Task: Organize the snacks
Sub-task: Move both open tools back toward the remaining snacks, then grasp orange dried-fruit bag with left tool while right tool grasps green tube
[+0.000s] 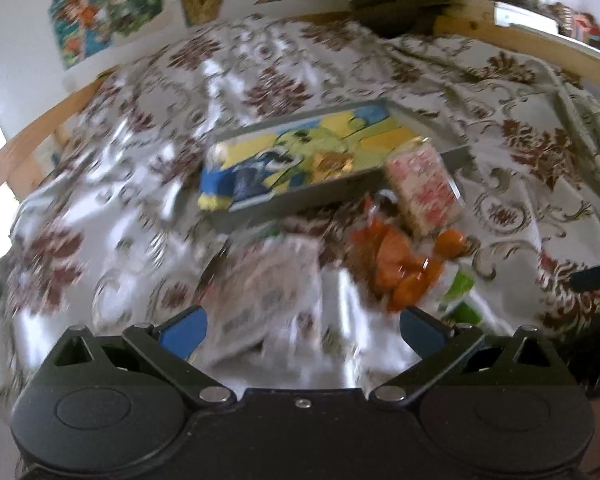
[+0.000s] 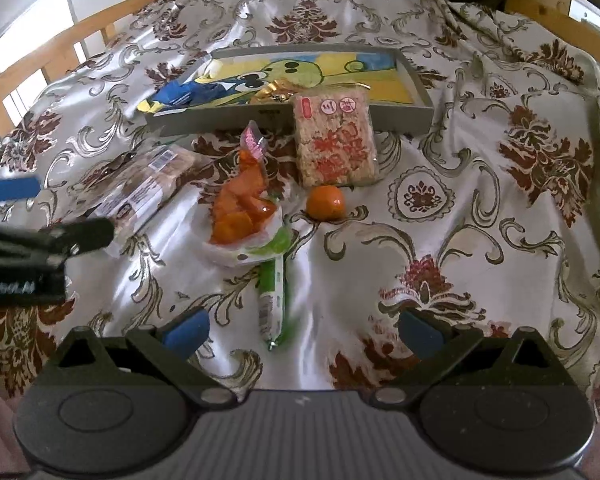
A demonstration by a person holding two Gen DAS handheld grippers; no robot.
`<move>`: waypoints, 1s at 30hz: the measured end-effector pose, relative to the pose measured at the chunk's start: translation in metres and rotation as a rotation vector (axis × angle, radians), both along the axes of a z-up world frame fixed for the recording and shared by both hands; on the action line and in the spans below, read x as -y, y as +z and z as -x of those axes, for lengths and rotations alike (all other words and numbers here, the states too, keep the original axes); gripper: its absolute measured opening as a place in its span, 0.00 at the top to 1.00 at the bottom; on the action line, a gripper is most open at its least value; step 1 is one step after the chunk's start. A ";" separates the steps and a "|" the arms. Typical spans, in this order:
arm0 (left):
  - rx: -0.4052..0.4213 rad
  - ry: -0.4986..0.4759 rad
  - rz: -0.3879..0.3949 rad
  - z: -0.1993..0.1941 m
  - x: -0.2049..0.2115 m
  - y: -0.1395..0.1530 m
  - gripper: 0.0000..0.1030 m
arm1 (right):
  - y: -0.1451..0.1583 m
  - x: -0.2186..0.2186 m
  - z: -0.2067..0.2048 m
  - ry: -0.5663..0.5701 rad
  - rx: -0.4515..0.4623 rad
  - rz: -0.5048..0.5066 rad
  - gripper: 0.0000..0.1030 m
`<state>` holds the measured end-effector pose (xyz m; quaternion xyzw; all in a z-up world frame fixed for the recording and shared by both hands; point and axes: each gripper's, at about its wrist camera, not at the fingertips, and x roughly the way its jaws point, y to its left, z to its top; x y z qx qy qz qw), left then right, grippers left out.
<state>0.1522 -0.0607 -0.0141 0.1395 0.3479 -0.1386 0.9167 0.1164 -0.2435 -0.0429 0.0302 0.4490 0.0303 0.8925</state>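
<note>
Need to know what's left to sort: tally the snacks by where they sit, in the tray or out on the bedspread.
In the tray: 2, blue packet and gold packet.
On the bedspread: 5, rice cake pack, mandarin, orange bag, green stick, clear biscuit pack.
Total: 7

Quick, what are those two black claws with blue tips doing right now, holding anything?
Left gripper: open, holding nothing, poised over the clear-wrapped pale snack packet.
Right gripper: open, holding nothing, above the thin green stick packet.

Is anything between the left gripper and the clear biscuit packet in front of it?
Nothing visible. The left gripper is open with the biscuit packet directly ahead on the bedspread; the orange snack bag lies off to its right.
</note>
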 end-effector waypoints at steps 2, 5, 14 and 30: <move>0.011 -0.032 0.002 -0.009 0.009 -0.001 0.01 | -0.002 -0.002 -0.003 0.000 0.007 0.000 0.01; 0.005 -0.073 0.016 -0.022 0.020 -0.007 0.01 | -0.007 -0.004 -0.010 -0.003 -0.001 -0.005 0.03; -0.063 -0.133 0.091 -0.050 0.040 -0.032 0.01 | -0.020 -0.006 -0.024 -0.038 -0.008 -0.021 0.08; -0.172 -0.188 0.217 -0.071 0.050 -0.051 0.34 | -0.027 -0.011 -0.030 -0.029 -0.005 -0.037 0.49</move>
